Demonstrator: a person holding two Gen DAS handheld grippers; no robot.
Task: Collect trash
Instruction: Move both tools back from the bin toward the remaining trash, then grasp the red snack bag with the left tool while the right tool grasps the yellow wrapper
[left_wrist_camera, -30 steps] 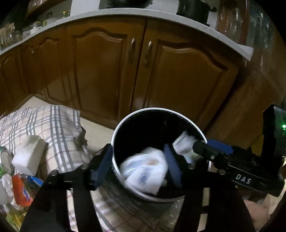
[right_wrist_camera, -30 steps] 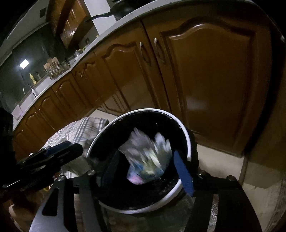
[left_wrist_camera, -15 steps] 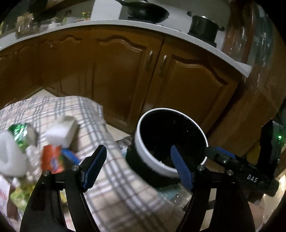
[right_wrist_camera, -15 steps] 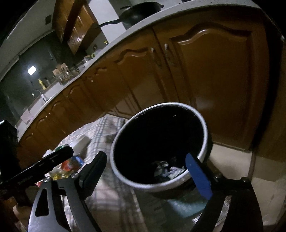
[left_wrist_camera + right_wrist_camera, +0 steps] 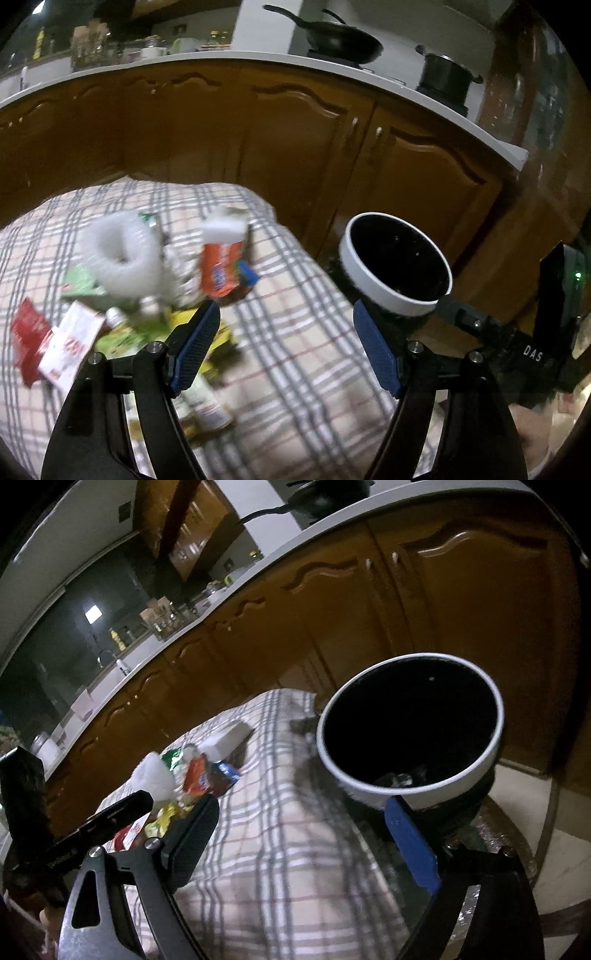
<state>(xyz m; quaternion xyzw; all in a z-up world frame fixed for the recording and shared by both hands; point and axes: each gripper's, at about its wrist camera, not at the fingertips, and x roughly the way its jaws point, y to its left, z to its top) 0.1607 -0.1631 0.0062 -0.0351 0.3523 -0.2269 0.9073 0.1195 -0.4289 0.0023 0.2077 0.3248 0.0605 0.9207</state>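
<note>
A black bin with a white rim [image 5: 369, 273] [image 5: 373, 794] stands right of a table under a checked cloth [image 5: 295, 354] [image 5: 277, 849]. Crumpled trash lies at the bin's bottom [image 5: 400, 778]. A trash pile lies on the cloth: a white plastic jug [image 5: 122, 258] [image 5: 155, 775], an orange wrapper [image 5: 219, 269] [image 5: 195, 775], a white block [image 5: 225, 229] [image 5: 227, 740], red and white packets [image 5: 55, 343] and green and yellow wrappers [image 5: 122, 332]. My left gripper [image 5: 284, 350] is open and empty above the cloth, between pile and bin. My right gripper [image 5: 306, 845] is open and empty, beside the bin.
Brown kitchen cabinets [image 5: 258, 147] [image 5: 461, 609] run behind the table under a white counter [image 5: 258, 61] with a black pan [image 5: 340, 40] and pot [image 5: 447, 77]. The right gripper's body [image 5: 517, 350] shows in the left wrist view; the left gripper's body [image 5: 74, 842] shows in the right wrist view.
Both grippers dropped their trash into the bin and have drawn back and to the left. The bin now sits farther off and the pile on the cloth has come into view.
</note>
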